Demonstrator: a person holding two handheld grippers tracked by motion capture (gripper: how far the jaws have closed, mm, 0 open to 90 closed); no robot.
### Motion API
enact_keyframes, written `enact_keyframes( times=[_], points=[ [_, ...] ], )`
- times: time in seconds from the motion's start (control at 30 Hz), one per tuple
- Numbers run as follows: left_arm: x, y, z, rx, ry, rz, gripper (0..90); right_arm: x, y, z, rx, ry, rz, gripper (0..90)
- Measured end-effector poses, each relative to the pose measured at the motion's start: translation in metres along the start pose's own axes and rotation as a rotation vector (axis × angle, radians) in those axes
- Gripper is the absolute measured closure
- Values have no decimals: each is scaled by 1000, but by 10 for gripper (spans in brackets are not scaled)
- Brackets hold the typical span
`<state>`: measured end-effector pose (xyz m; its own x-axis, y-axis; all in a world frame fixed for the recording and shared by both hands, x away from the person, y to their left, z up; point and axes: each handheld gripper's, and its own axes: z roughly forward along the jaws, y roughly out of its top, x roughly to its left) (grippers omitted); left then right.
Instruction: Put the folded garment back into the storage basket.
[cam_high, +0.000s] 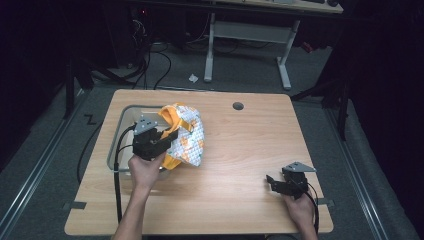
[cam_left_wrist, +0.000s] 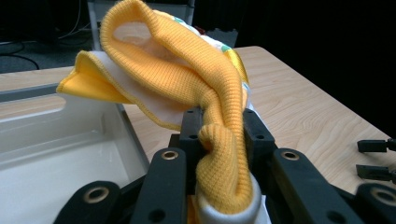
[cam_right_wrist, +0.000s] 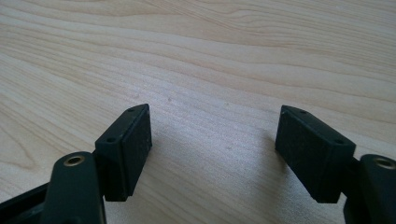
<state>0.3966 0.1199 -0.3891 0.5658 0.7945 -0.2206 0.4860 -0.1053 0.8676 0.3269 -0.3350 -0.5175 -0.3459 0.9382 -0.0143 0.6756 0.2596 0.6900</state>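
Clear plastic bin (cam_high: 116, 145): one, rectangular, translucent, with a cut-out handle slot in its wall seen in the left gripper view (cam_left_wrist: 28, 140); it stands on the left part of the tabletop (cam_high: 240, 150), long side running away from the person. Its visible floor and near wall are bare white in the left gripper view; the far right corner of its interior is covered from above by the garment, so what lies under that corner cannot be told. Garment (cam_high: 186, 135): one, small, white fabric printed with orange and green marks, edged with an orange ribbed knit band; it hangs bunched, partly over the right rim of the bin and partly over the tabletop just beside it, its lower edge touching or close to the wood. In the left gripper view the orange ribbed band (cam_left_wrist: 205, 84) loops up and away from the jaws, with a yellow-lined white flap spread to the left above the bin. Left tool (cam_high: 165, 137): held in the person's left hand (cam_high: 146, 170) above the bin's near right corner; jaws clamped tight on the ribbed band of the garment, knit fabric squeezed between the two pads. Right tool (cam_high: 271, 181): held in the person's right hand (cam_high: 300, 207) at the near right of the tabletop, well apart from bin and garment; jaws spread wide with nothing between them, bare wood grain below in the right gripper view (cam_right_wrist: 212, 149).
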Motion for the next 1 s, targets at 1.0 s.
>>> enact_keyframes(
  times=[1.0],
  points=[
    [40,-4,-32,-21,86,-55,744,0,0,0,2,-1,6,273]
  ],
)
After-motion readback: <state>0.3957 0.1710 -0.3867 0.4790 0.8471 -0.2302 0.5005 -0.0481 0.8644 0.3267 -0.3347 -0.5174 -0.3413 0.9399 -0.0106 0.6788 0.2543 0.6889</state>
